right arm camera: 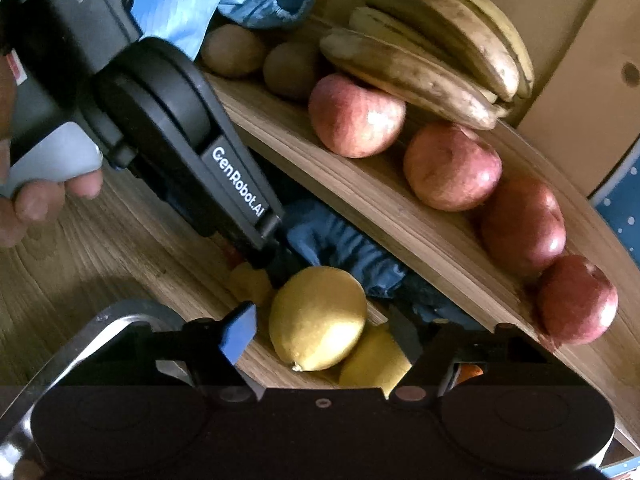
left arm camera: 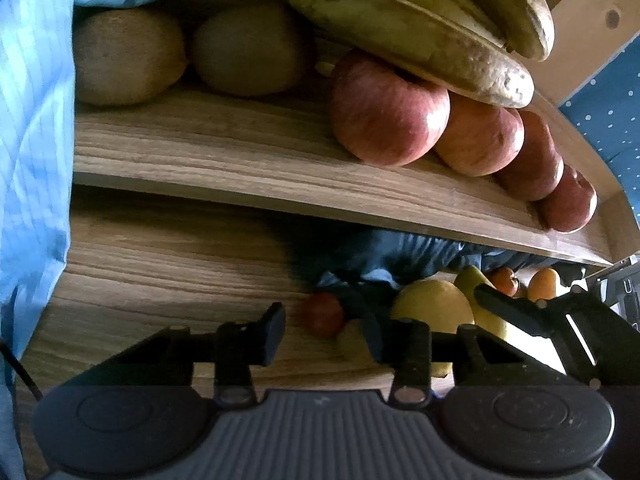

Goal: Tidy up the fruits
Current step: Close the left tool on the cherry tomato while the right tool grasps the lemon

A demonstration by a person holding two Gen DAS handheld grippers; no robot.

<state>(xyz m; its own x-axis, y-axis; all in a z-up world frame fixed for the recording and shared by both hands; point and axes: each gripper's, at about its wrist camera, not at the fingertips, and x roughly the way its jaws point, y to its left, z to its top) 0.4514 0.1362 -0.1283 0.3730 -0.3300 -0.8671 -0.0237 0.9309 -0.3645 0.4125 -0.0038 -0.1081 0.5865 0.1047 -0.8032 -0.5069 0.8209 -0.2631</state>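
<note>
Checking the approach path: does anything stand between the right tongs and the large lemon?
Nothing visible does. The lemon lies between the right tongs' open jaws, pads apart from it; the left tongs sit close beside it.

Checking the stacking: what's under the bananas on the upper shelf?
The bananas rest on the first red apple; whatever lies behind them on the shelf is hidden.

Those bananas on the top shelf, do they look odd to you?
Yes. The bananas are heavily browned and blotchy, overripe beside the smooth red apples. One banana rests right on an apple. Nothing looks spilled.
</note>
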